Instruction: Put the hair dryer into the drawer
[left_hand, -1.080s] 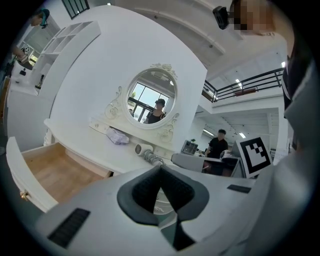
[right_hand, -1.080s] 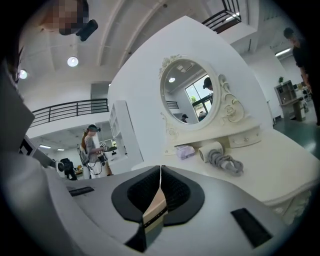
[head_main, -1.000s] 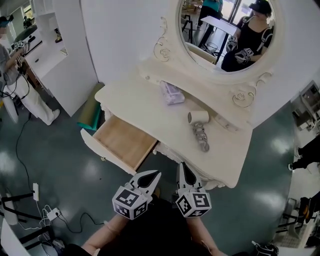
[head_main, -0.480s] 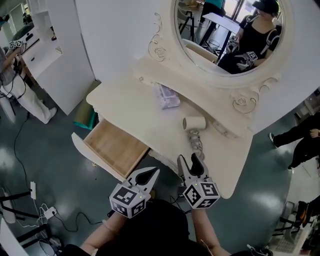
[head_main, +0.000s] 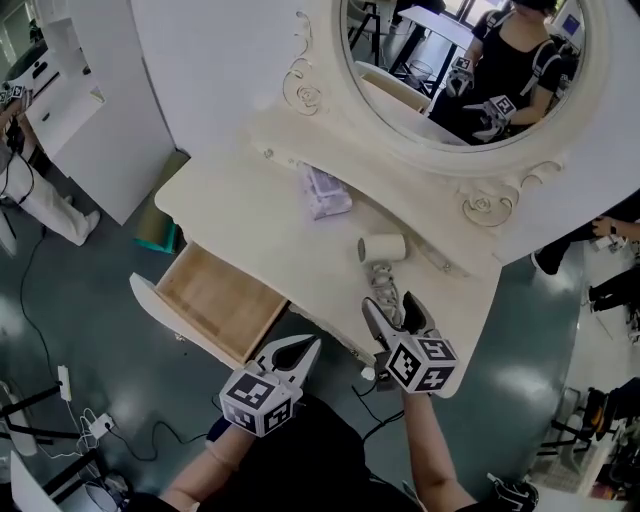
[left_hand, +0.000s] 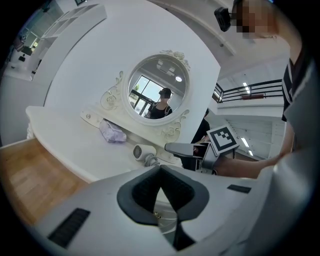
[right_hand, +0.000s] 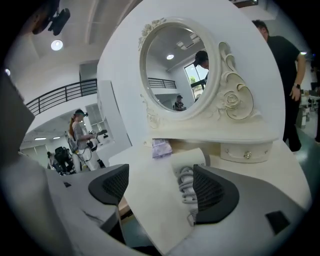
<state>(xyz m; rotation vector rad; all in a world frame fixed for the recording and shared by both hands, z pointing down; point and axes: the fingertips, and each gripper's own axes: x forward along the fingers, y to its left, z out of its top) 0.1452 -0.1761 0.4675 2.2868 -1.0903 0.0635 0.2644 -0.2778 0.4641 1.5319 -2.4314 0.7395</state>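
Hair dryer lies with its handle between the right tool's just-opened, spread jaws.

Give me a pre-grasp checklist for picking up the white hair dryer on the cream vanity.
1. Right gripper open: ok, jaws have just been opening, nothing gripped.
2. White hair dryer with coiled cord lined up between those jaws: ok.
3. Light wooden drawer open: ok.
4. Left gripper out of the way: ok, shut, empty, short of the drawer.
5. Coiled cord stays bundled when lifted: cannot tell.
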